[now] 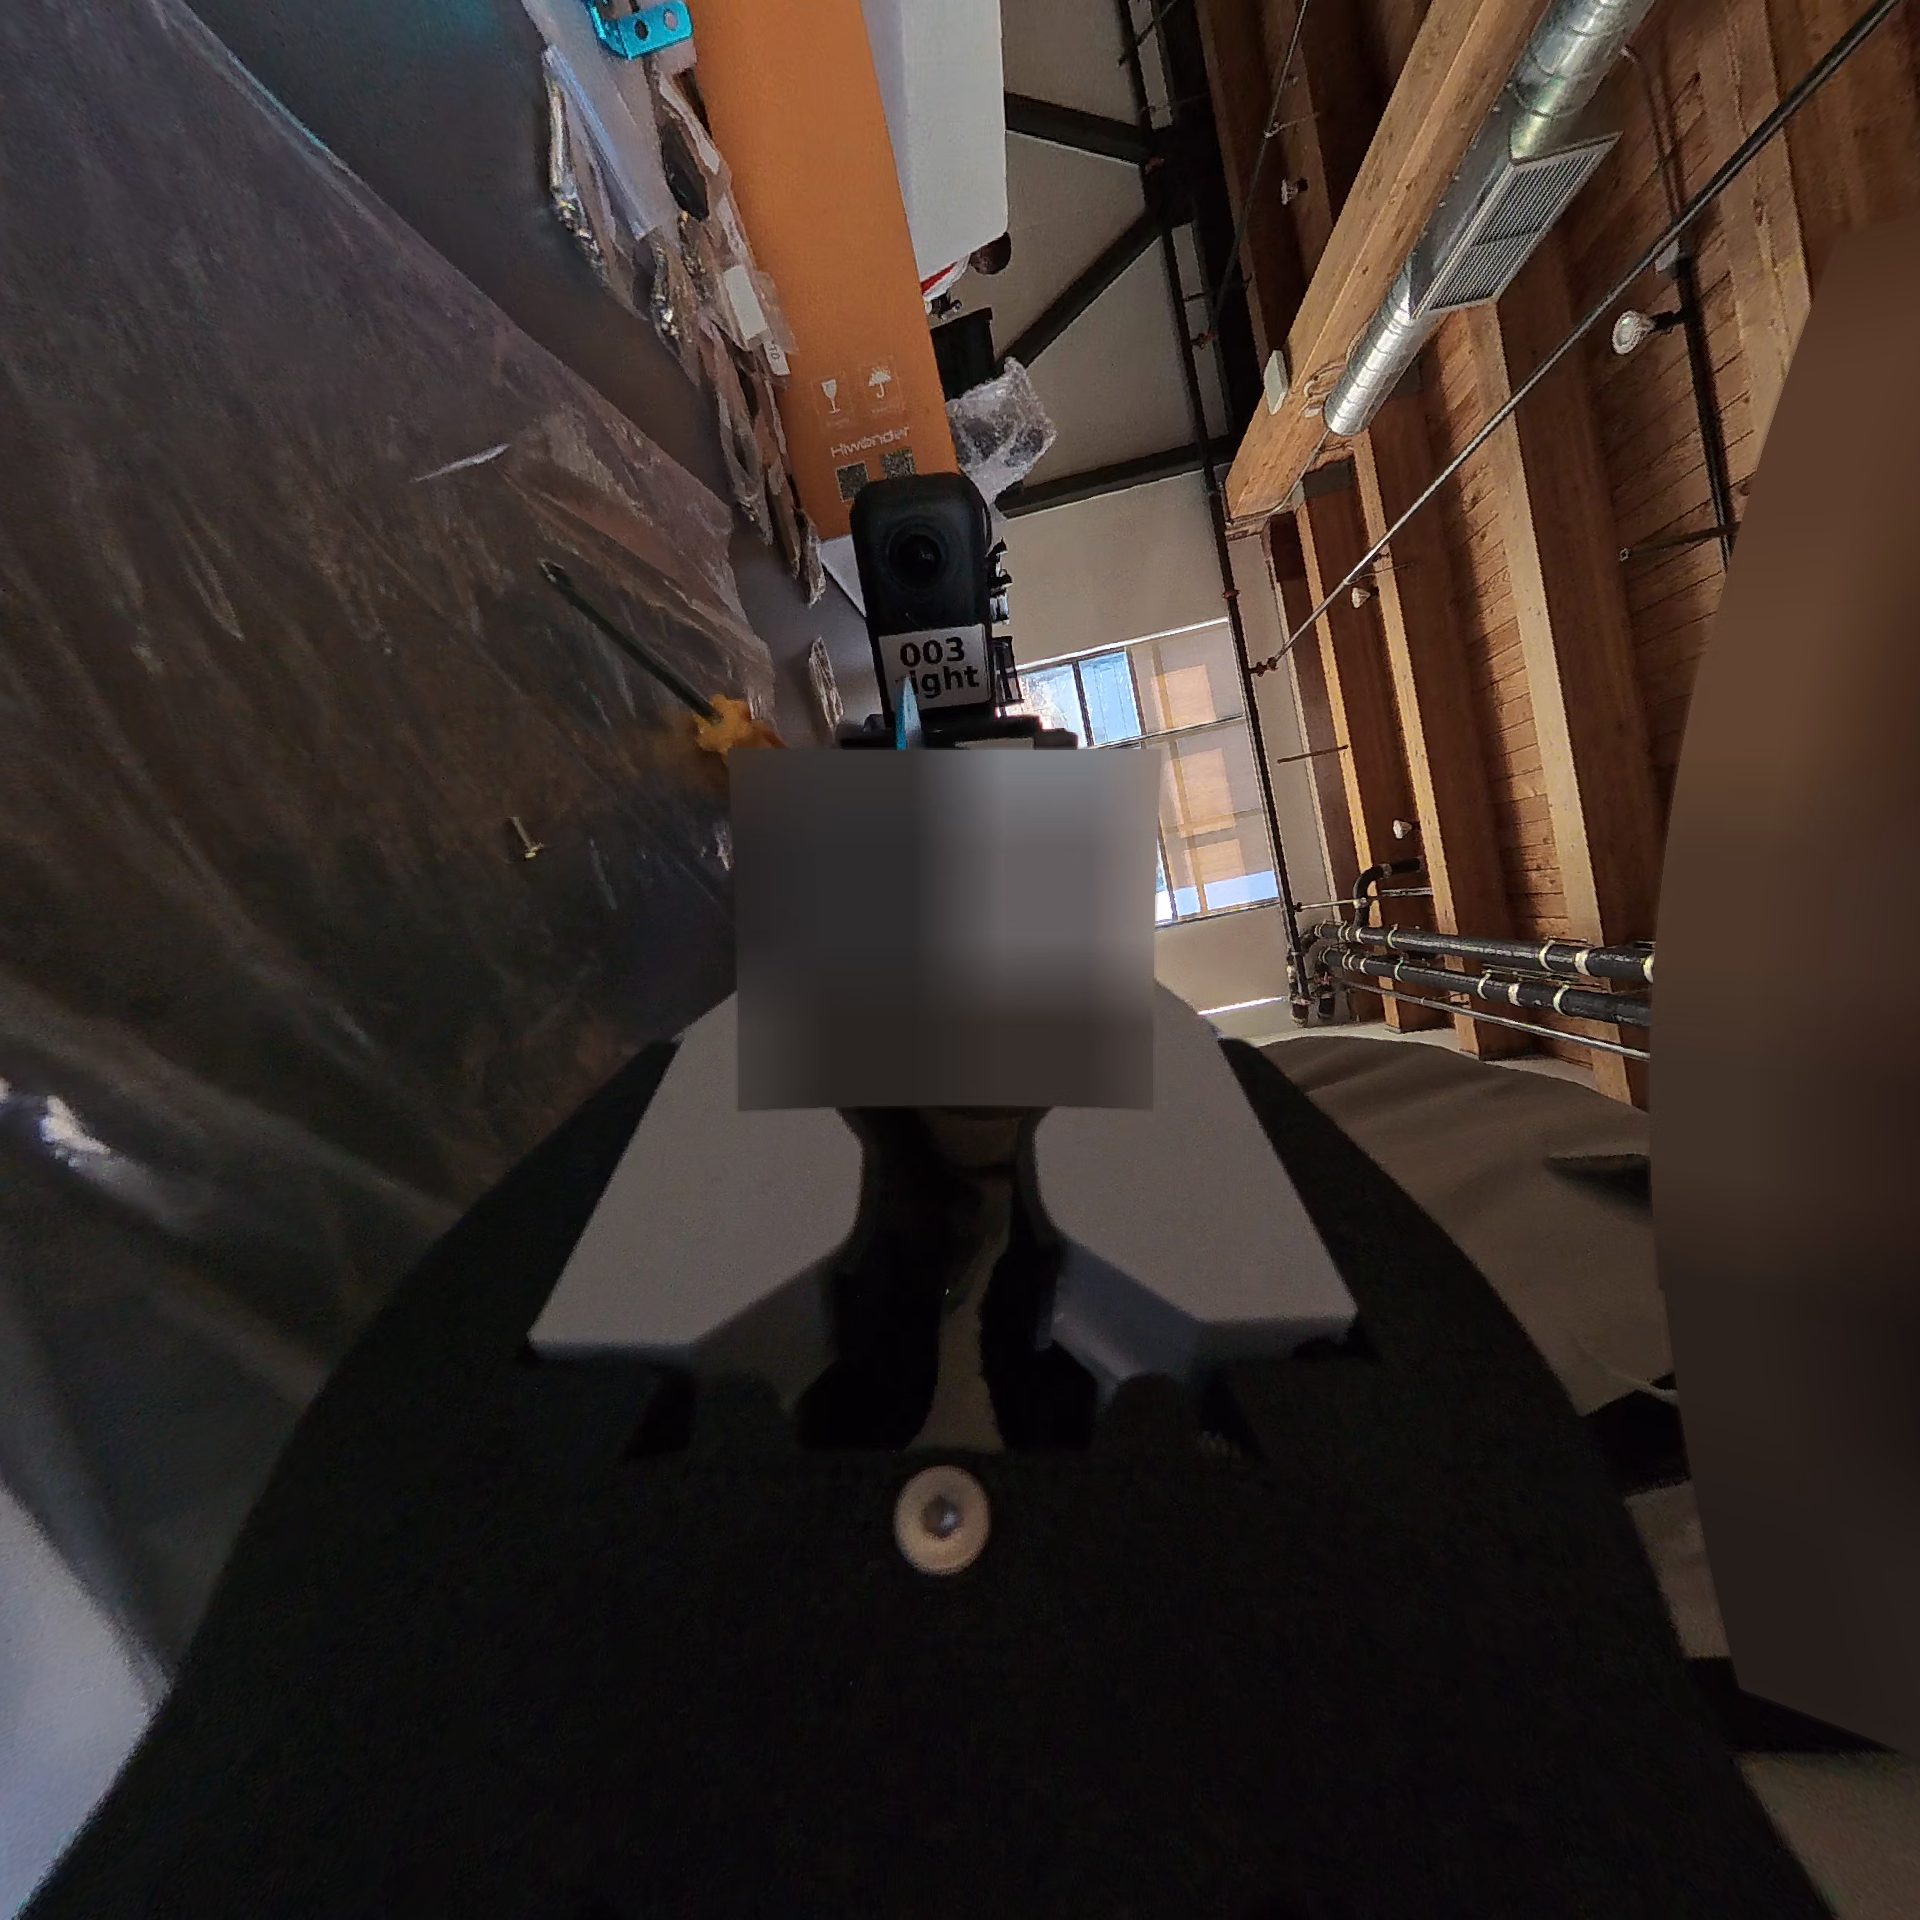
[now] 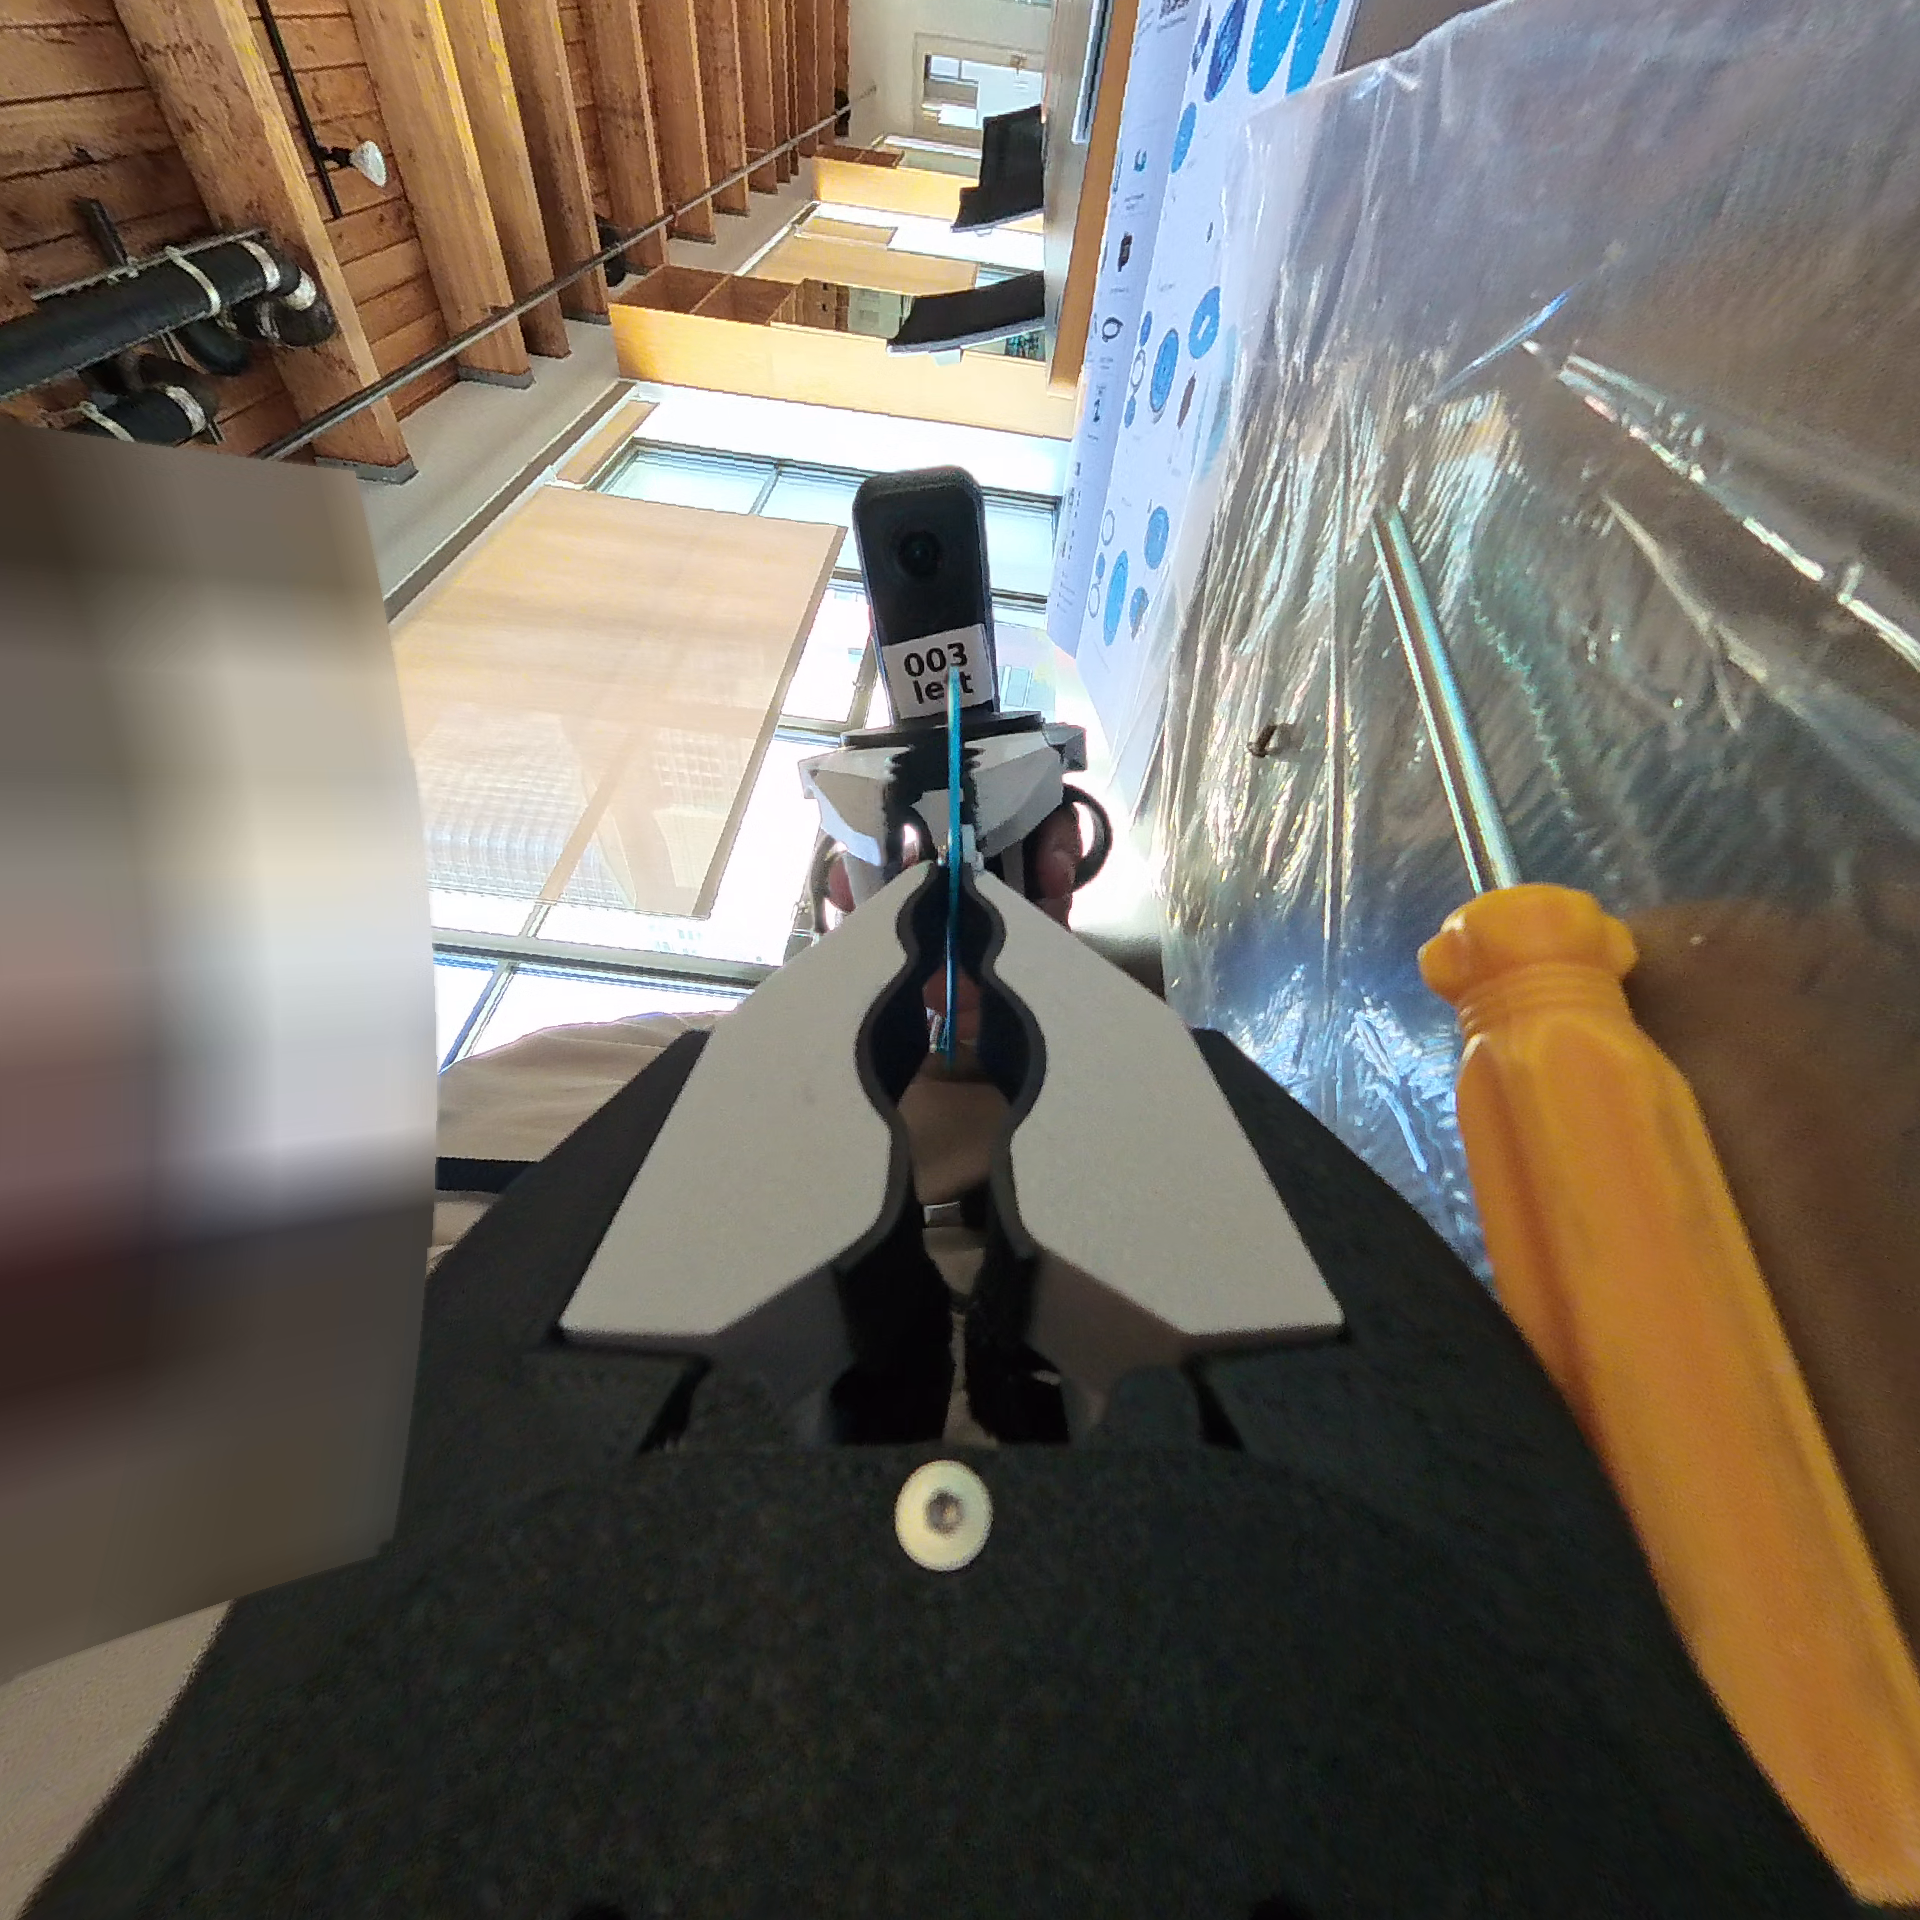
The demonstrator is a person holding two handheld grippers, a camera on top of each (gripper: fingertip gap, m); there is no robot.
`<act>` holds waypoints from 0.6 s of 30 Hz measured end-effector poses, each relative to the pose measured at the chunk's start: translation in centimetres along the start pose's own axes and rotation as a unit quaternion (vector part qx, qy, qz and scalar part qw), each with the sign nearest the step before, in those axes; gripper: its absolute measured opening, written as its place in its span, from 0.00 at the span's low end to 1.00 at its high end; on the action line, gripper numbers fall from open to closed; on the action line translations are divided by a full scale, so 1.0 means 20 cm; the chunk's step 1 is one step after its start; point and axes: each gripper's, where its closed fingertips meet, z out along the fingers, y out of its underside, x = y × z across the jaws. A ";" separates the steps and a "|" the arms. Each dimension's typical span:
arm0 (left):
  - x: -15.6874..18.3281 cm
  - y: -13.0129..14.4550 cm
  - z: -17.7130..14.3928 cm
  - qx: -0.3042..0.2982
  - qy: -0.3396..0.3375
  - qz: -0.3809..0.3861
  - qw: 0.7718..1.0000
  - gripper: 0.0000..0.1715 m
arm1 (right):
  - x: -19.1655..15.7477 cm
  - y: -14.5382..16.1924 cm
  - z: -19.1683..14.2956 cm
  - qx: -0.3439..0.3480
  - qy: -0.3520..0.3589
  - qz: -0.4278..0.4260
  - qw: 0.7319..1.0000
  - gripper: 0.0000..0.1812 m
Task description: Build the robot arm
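Note:
My right gripper (image 2: 951, 899) is shut on a thin blue metal strip (image 2: 953, 790), seen edge-on. The strip runs forward to my left gripper (image 2: 935, 821), which faces it and also pinches the strip. In the left wrist view my left gripper (image 1: 943, 1112) has its fingers (image 1: 665, 1195) drawn together, with the tips hidden behind a blurred patch. A bit of the blue strip (image 1: 906, 719) shows below the right gripper's camera (image 1: 920, 551). Both grippers hang in the air beside the plastic-covered table (image 2: 1558, 520).
A yellow-handled screwdriver (image 2: 1621, 1247) lies on the table close to my right gripper; it also shows in the left wrist view (image 1: 644, 655). A loose screw (image 1: 528, 836) lies nearby. An orange box (image 1: 821, 260), bagged parts (image 1: 717, 312) and a printed sheet (image 2: 1153, 364) sit farther off. My two grippers' fingertips are within a few centimetres of each other.

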 end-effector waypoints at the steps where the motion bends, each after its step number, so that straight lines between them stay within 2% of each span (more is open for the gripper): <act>1: 0.00 0.00 0.01 -0.003 -0.001 -0.001 1.000 0.09 | 0.00 0.00 0.00 -0.001 0.001 0.000 1.000 0.00; 8: -0.04 -0.01 0.02 -0.001 -0.010 -0.005 1.000 0.11 | -0.01 0.00 0.00 0.001 -0.004 -0.001 1.000 0.00; 13: -0.02 0.02 0.04 -0.018 0.008 -0.013 1.000 0.12 | -0.01 0.00 0.00 0.002 -0.002 -0.003 1.000 0.00; 18: -0.01 0.02 0.05 -0.021 0.022 -0.024 0.999 0.06 | 0.00 0.00 0.00 0.000 0.004 -0.006 1.000 0.00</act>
